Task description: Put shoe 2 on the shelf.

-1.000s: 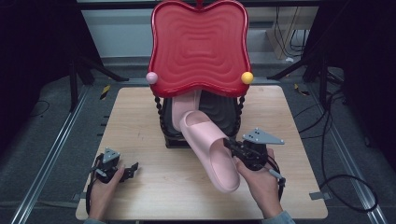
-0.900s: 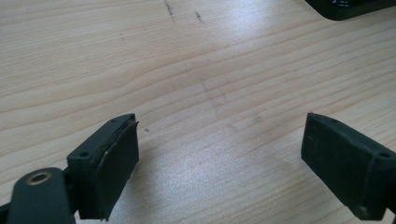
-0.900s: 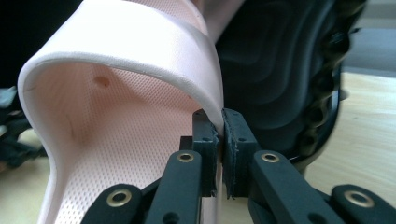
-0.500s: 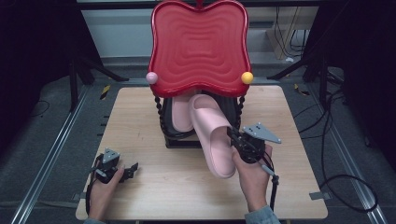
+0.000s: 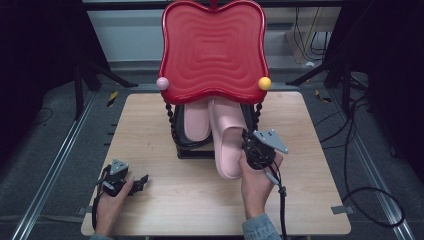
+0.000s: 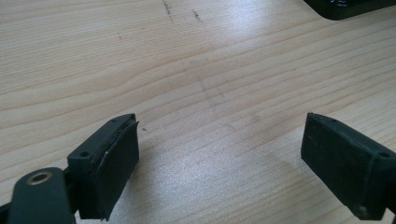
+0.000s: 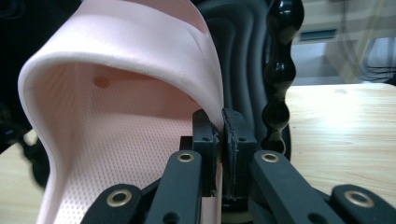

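Gripped by its strap edge, a pink slipper [image 5: 227, 135] points toe-first under the red wavy top [image 5: 212, 50] of a black rack [image 5: 192, 148]. My right gripper [image 5: 248, 146] is shut on that strap at the slipper's right side. In the right gripper view the pads [image 7: 206, 133] pinch the thin pink upper of the slipper [image 7: 116, 93] at the gripper [image 7: 220, 130]. A second pink slipper [image 5: 196, 122] lies on the rack to its left. My left gripper [image 5: 142, 181] rests open at the front left of the table; its jaws [image 6: 219, 158] stand wide over bare wood.
The wooden table [image 5: 165, 205] has free room in front of and to both sides of the rack. Beaded black posts [image 7: 279, 70] carry the red top, with a pink ball [image 5: 162, 83] and a yellow ball [image 5: 264, 83] at its corners. Cables lie on the floor at right.
My right gripper has moved away from the person and swung the slipper from a slant to straight, its toe sliding further under the red top. The left gripper has stayed put.
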`<state>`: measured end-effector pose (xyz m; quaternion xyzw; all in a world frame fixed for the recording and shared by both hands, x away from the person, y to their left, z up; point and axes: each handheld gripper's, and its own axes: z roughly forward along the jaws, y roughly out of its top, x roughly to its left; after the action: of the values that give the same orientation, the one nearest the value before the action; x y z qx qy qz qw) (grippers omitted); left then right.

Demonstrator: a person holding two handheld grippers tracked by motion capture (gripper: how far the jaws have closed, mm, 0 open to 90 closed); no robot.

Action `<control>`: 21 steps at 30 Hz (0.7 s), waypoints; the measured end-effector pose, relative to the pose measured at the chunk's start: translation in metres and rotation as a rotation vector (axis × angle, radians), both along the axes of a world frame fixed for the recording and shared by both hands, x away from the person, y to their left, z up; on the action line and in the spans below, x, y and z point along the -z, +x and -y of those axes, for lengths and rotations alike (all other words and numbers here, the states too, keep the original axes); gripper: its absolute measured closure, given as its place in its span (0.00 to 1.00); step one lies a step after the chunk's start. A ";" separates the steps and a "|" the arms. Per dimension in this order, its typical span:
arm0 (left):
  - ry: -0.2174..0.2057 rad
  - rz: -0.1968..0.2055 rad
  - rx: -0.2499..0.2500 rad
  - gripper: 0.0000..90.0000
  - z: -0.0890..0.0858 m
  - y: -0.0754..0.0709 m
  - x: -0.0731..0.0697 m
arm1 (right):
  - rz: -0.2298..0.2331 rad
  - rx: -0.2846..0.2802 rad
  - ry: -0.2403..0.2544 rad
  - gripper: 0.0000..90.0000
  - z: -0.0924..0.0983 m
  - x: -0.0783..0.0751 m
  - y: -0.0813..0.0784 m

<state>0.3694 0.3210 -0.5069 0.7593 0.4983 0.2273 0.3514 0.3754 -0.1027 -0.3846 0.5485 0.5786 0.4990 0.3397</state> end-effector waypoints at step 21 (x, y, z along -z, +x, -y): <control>-0.010 0.001 0.007 0.13 0.002 0.000 0.000 | -0.005 0.194 -0.096 0.93 -0.027 0.014 0.014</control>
<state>0.3693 0.3190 -0.5068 0.7591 0.4967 0.2240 0.3562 0.3898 -0.0757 -0.3986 0.5864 0.5469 0.4341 0.4107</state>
